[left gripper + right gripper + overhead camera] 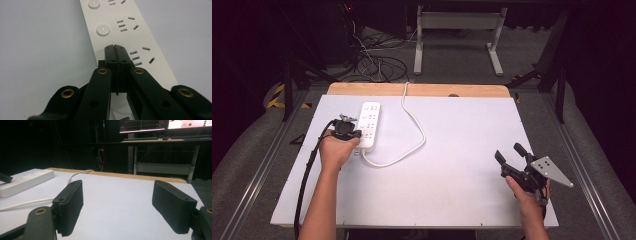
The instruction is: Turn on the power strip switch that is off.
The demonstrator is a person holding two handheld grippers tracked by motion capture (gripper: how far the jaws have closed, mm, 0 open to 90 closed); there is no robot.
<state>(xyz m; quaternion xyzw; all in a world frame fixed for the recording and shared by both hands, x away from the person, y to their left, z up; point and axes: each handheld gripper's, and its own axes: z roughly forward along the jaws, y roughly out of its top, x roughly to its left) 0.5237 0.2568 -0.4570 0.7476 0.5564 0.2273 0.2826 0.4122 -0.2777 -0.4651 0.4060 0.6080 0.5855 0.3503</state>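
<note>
The left tongs are pressed together, jaws meeting with no gap and nothing between them. Their tips rest on or just above the near end of a white power strip, beside a three-slot socket; whether they touch the surface I cannot tell. Two round buttons sit farther along the strip, each next to its own group of slots. In the high view the left tongs sit at the strip's left edge near its near end, held by the left hand.

The right tongs are spread wide, with only bare bench between the two pads. In the high view the right tongs hover near the bench's right near corner, held by the right hand, well apart from the strip.

The strip lies on the left part of the white bench, lengthwise away from the person. Its white cord leaves the near end, curves right and runs back over the far wooden edge.
</note>
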